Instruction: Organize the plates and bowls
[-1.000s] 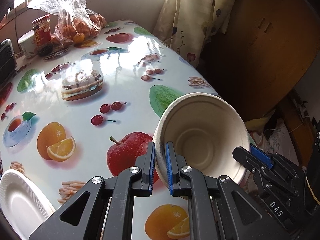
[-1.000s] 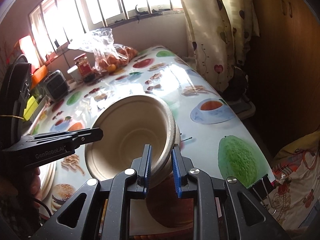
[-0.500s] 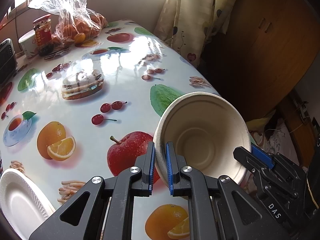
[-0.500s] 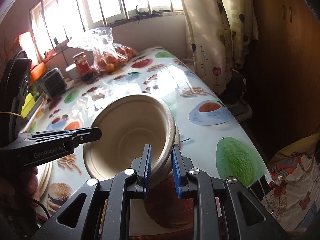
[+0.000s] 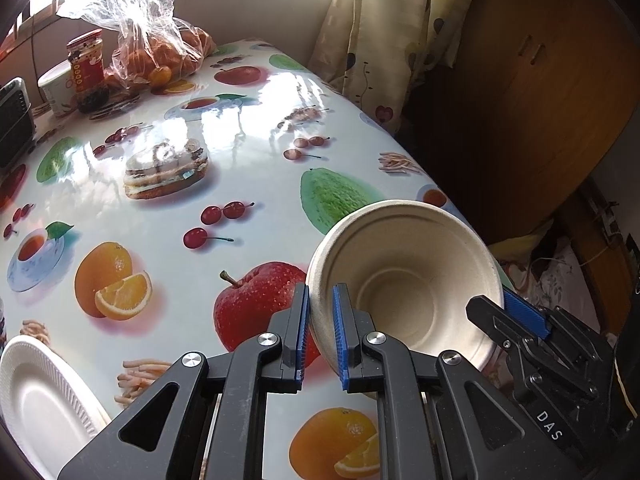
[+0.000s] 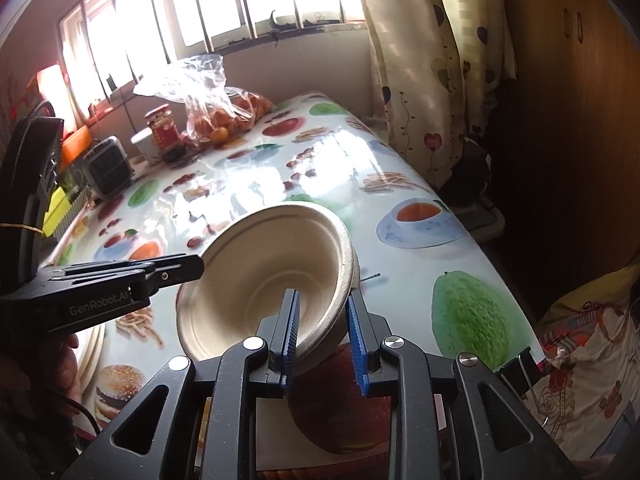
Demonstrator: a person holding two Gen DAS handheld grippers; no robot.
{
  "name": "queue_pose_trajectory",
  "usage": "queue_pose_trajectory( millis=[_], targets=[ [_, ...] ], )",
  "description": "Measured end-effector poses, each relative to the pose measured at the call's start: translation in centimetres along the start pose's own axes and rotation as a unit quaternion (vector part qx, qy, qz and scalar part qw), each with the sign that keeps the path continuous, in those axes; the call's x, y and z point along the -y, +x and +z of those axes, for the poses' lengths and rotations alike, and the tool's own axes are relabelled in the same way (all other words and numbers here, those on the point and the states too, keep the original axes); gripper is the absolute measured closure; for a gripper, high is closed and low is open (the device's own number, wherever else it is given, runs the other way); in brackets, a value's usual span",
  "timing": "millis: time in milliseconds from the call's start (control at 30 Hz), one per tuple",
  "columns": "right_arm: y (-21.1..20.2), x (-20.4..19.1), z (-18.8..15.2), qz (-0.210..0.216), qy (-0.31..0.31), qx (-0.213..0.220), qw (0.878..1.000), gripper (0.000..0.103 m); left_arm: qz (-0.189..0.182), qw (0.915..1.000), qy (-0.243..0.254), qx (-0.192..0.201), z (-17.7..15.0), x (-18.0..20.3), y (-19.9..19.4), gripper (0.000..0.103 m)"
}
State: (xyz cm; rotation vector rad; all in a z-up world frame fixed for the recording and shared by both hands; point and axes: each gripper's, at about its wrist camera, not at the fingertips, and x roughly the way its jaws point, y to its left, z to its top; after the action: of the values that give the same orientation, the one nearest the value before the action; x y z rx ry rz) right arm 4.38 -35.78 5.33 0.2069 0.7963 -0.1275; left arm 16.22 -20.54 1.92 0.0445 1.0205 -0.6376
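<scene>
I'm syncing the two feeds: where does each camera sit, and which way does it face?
Left wrist view: on the left gripper, facing across the fruit-print tablecloth; the gripper pinches the beige paper bowl's rim, the right gripper entering lower right.
Right wrist view: on the right gripper, facing the barred window; the left gripper enters from the left.
Shared: bowl, both grippers, tablecloth.
</scene>
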Motion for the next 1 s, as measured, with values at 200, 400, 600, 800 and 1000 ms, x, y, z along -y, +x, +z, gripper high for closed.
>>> queue_pose_trajectory(
  millis=[200, 400, 600, 800, 1000],
  targets=[
    [-0.2, -0.3, -0.3, -0.007, -0.004, 0.000, 1.000, 0.070, 0.000, 1.0000, 0.000, 0.000, -0.1, 0.0, 0.0, 0.090],
    [-0.1, -0.2, -0.4, -0.012, -0.002, -0.001, 1.000, 0.068, -0.001, 1.0000, -0.001, 0.000, -0.2, 0.0, -0.1, 0.083],
    [-0.3, 0.5, -0.4, -0.011, 0.012, 0.003, 1.000, 0.068, -0.006, 1.0000, -0.005, 0.004, -0.3, -0.2, -0.2, 0.067],
    [-0.5, 1.5, -0.6, 0.003, 0.030, 0.010, 1.000, 0.068, -0.010, 0.9998, -0.014, 0.008, -0.5, -0.5, -0.5, 0.064],
    [-0.2, 2.1, -0.8, 0.013, 0.042, 0.008, 0.999, 0.068, -0.011, 0.9997, -0.018, 0.011, -0.5, -0.5, -0.5, 0.064]
  ],
)
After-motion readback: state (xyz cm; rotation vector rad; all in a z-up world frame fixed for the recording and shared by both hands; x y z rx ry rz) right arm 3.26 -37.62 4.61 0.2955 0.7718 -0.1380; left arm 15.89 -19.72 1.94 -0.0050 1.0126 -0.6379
